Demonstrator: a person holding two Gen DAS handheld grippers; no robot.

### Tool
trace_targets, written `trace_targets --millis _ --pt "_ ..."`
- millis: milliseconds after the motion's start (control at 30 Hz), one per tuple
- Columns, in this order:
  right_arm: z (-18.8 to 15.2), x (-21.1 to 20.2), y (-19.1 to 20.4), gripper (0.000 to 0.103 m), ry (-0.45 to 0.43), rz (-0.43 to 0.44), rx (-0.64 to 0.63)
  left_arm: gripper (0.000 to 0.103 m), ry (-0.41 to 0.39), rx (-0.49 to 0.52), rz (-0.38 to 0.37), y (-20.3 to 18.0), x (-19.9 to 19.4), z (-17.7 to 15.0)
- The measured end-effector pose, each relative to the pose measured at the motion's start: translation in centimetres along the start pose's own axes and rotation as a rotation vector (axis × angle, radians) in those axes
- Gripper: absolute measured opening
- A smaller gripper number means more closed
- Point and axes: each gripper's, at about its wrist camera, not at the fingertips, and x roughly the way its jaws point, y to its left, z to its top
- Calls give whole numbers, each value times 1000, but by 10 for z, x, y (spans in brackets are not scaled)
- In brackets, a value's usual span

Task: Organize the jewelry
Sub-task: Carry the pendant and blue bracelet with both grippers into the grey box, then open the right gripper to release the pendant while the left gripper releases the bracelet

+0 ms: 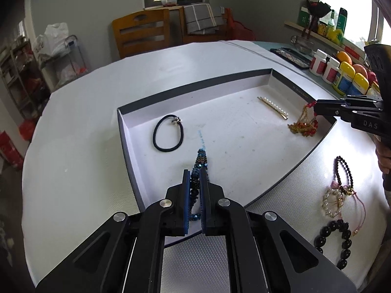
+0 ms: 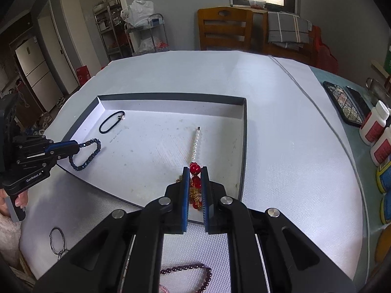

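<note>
Jewelry could snag: your left gripper (image 1: 194, 178) clenches the blue bracelet (image 1: 199, 168), your right gripper (image 2: 195, 175) the red-and-gold piece (image 2: 195, 169); dangling chains may catch the tray (image 2: 171, 97) rim.

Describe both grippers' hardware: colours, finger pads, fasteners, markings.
Both match: matte black linkage arms with round silver pivot pins and blue ribbed pads lining the two flat fingers. The left gripper carries white "GenRobot.AI" lettering on its side; the right gripper shows "DAS". No cables visible.

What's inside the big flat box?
Inside the box: a black hair tie, a pearl hair clip, a blue bead bracelet in the left claw and a red-gold piece in the right claw, which covers part of it.
</note>
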Motion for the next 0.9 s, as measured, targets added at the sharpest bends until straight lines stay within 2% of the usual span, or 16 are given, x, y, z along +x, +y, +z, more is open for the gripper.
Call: trace_targets --millis 133,433,500,633,667,733,900 --pt "-4 9 -3 9 37 -5 7 7 25 -10 5 5 8 -2" --pt "-8 17 -4 9 67 -2 28 8 28 -18 11 8 9 -3" --pt "-7 15 -5 9 62 -2 32 11 29 -17 15 9 8 -3" --pt "-7 12 -2 10 56 -1 21 32 17 -20 20 10 5 -2" --pt "-7 11 -1 11 54 -2 19 32 13 -17 23 9 4 -3" --pt "-7 8 0 24 45 -3 19 33 15 -10 32 7 3 -3" --pt "-8 -3 1 36 20 -2 18 40 0 0 34 2 -3 -2"
